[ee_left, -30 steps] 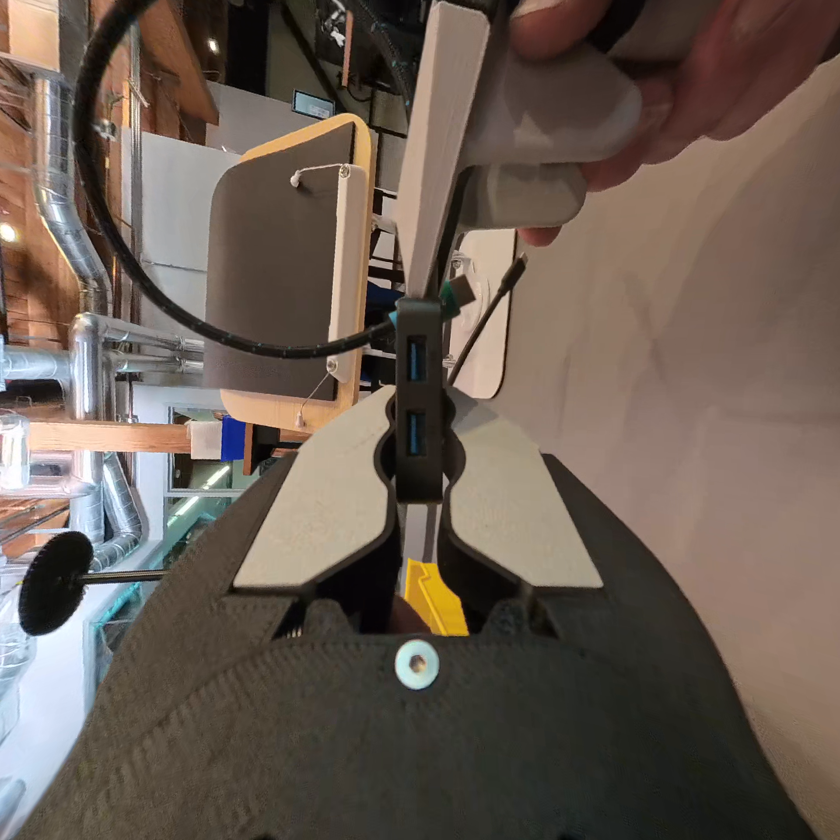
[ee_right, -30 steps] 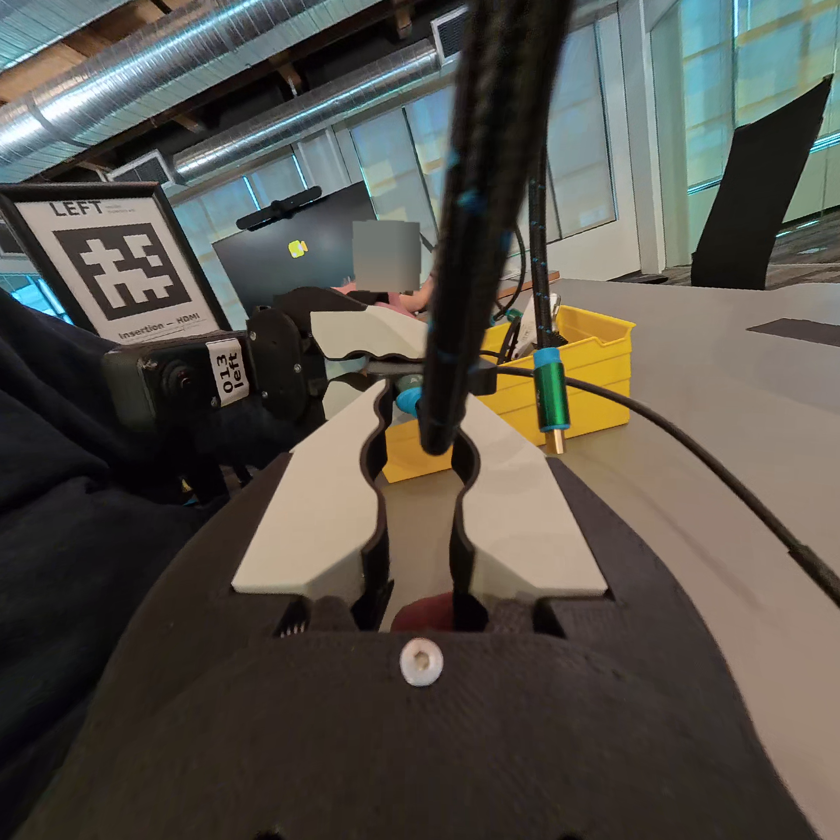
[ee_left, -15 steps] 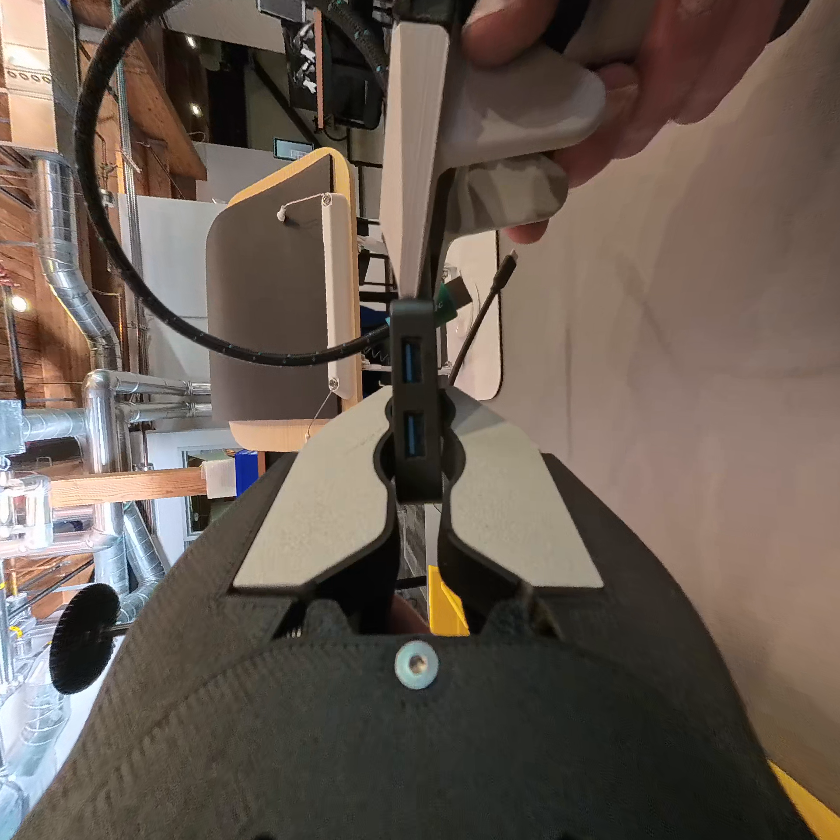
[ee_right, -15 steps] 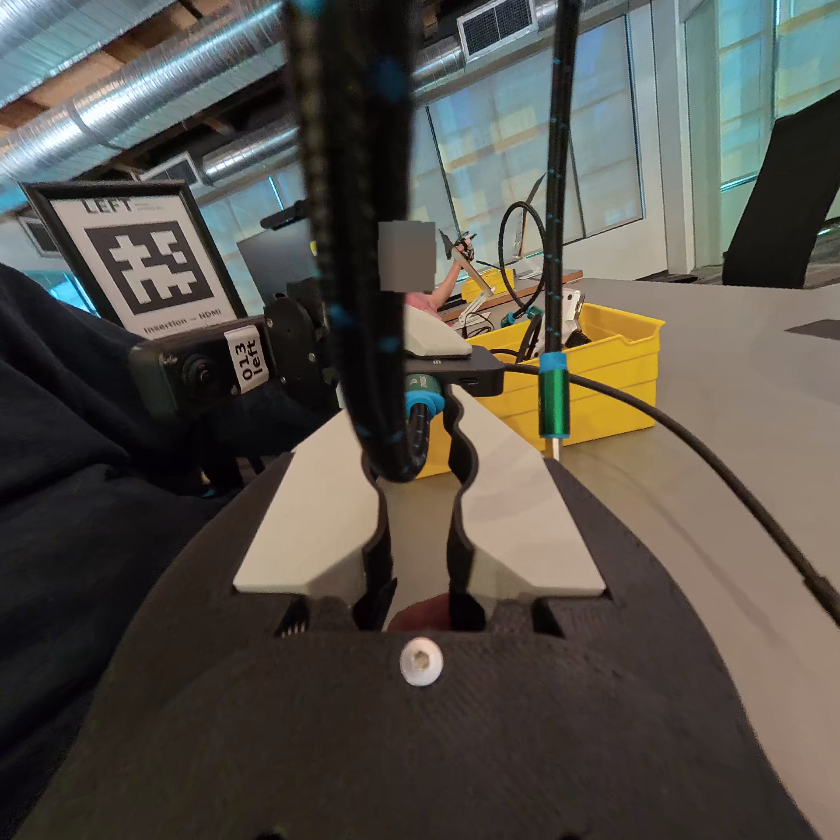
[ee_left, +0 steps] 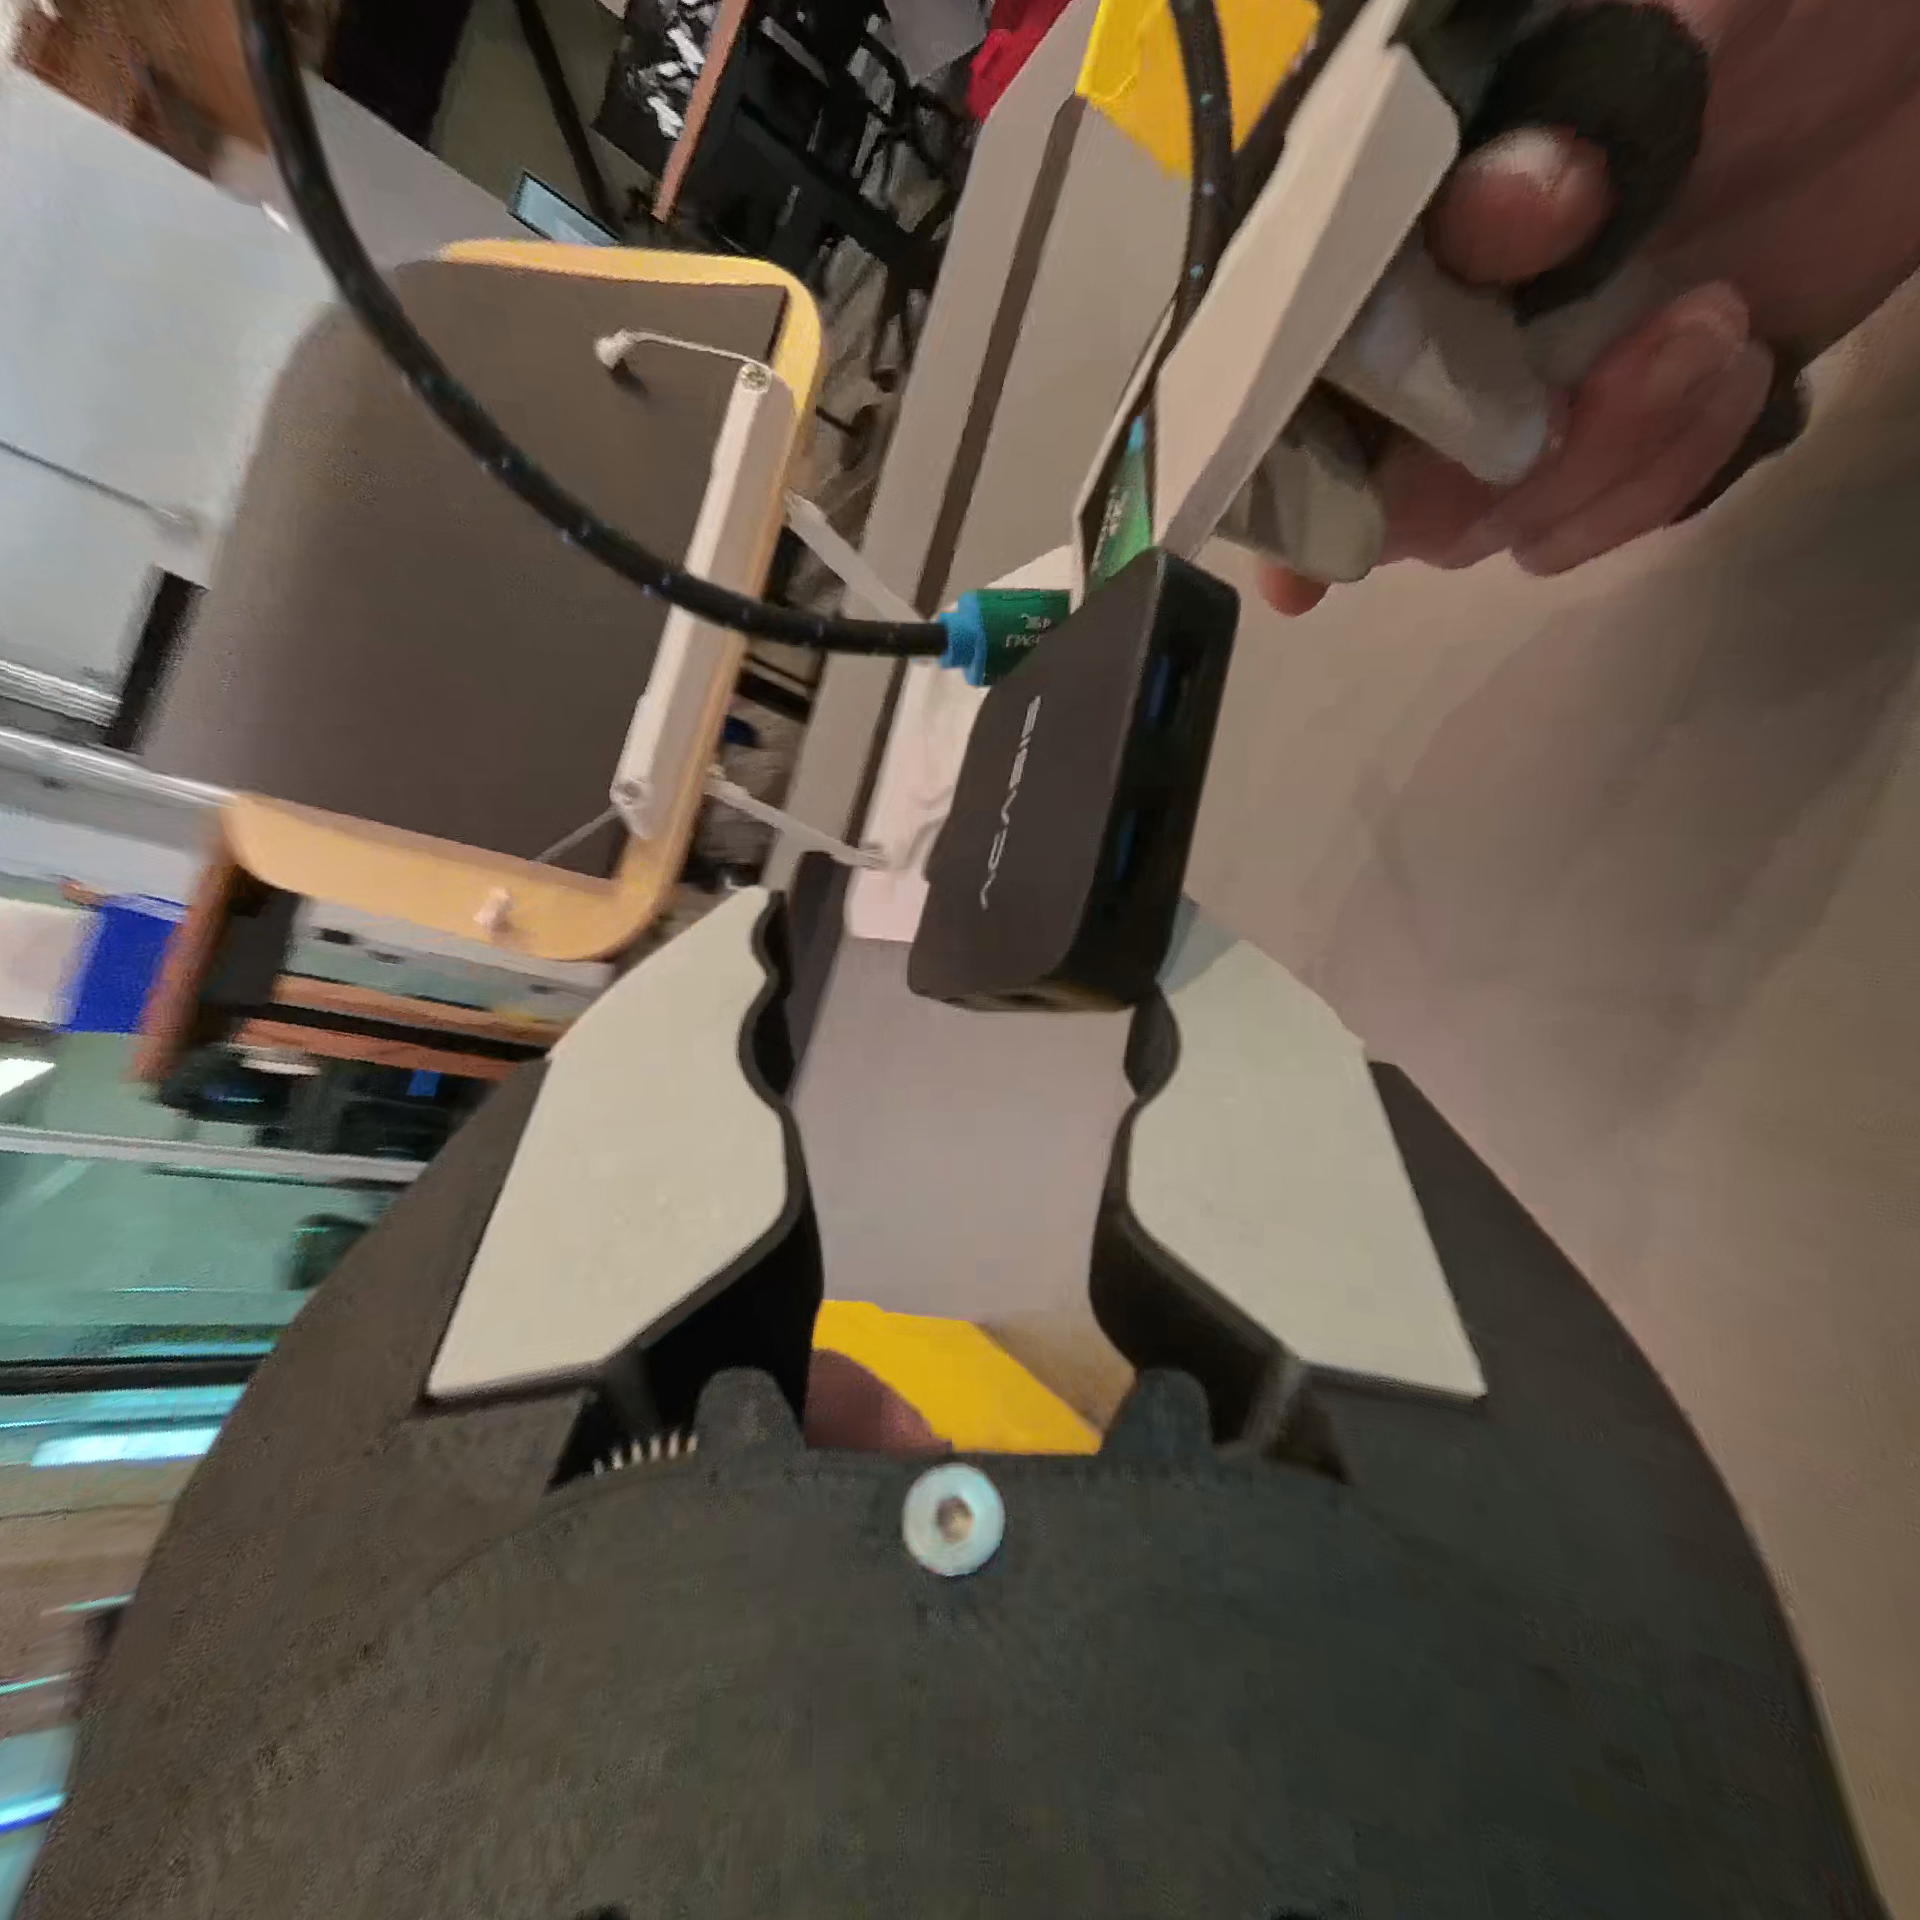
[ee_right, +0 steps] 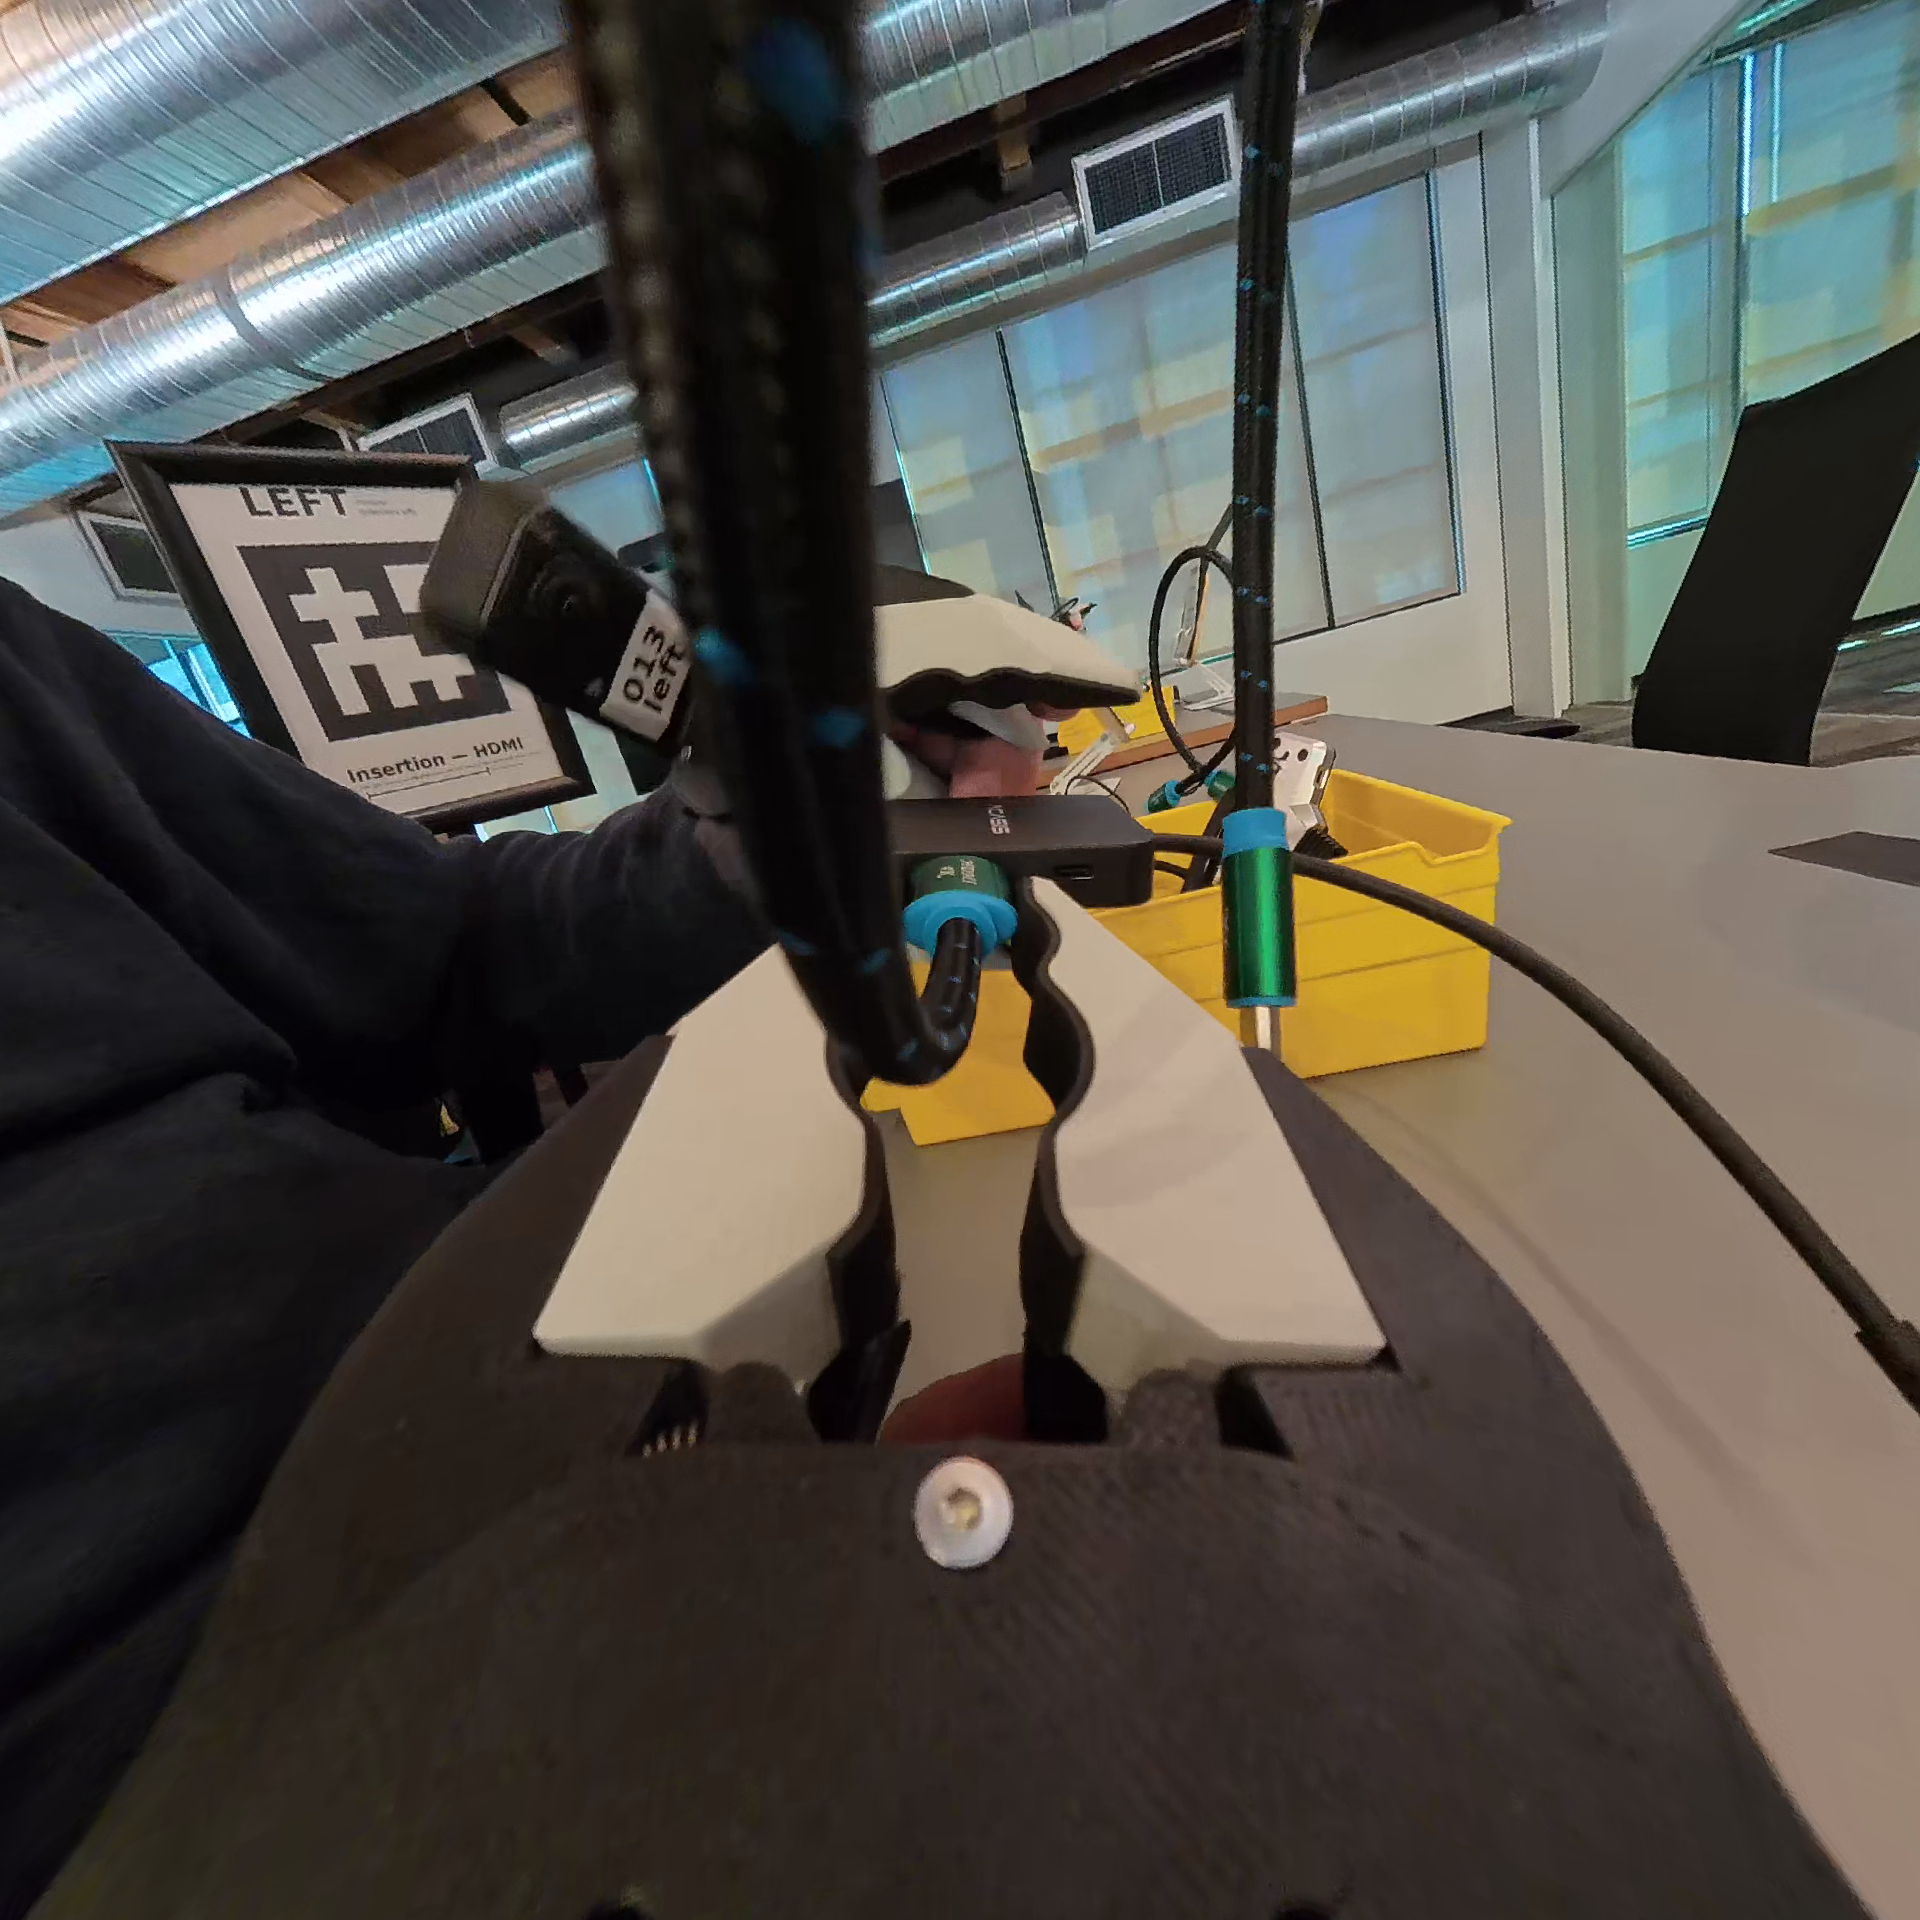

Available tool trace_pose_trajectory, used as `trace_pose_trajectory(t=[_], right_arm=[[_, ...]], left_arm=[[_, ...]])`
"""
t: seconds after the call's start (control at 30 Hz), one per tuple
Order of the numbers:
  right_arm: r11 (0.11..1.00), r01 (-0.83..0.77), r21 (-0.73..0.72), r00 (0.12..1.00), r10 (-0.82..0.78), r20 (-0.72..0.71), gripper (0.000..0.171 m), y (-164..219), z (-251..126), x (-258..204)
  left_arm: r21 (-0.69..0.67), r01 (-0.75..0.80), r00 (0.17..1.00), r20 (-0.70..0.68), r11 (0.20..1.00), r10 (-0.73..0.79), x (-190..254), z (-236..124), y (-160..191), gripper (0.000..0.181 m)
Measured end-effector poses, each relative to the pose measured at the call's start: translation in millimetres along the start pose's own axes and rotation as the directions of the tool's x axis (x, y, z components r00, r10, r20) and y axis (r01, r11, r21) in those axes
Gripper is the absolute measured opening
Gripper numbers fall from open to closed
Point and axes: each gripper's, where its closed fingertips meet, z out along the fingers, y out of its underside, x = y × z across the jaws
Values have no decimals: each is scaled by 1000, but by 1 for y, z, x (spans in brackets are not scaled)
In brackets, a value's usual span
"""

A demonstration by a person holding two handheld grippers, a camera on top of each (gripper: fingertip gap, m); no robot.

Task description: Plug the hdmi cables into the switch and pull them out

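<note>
Ahead of my left gripper [ee_left: 971, 925], the black switch [ee_left: 1081, 790] is hanging in the air, its near corner just beside the right fingertip. I am holding these fingers wide apart, gripping nothing. One hdmi cable [ee_left: 1003, 634] is sitting plugged into the switch by its green plug with the blue collar, and its braided lead is looping up and away to the left.

At the far end of the switch, a hand [ee_left: 1621, 343] is holding the right gripper [ee_left: 1132, 499]. From its own camera, I am seeing its fingers drawn close together and clamping on that hdmi cable just behind the plug, with the lead curling up between the tips. The switch is floating level above the grey desk [ee_right: 1558, 1195], in front of a yellow bin [ee_right: 1371, 935]. A second cable [ee_right: 1257, 914] is dangling unplugged to the right, its green plug pointing down, just beside the bin. A framed marker card [ee_right: 343, 623] is standing behind, at left.
</note>
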Motion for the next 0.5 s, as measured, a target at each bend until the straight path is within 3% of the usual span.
trace_pose_trajectory(t=[0.1, 0.2, 0.5], right_arm=[[1000, -6, 19, 1000, 5, 12, 19, -3, -1, -1], [1000, 8, 5, 1000, -8, 11, 19, 0, 0, -2], [990, 87, -112, 996, -83, 42, 16, 21, 10, -12]], left_arm=[[40, 298, 946, -149, 954, -289, 2, -3, -6, 87], [74, 510, 839, -262, 857, -477, 1, -6, -18, 92], [-125, 465, 748, -474, 876, -464, 33, -12, -26, 90]])
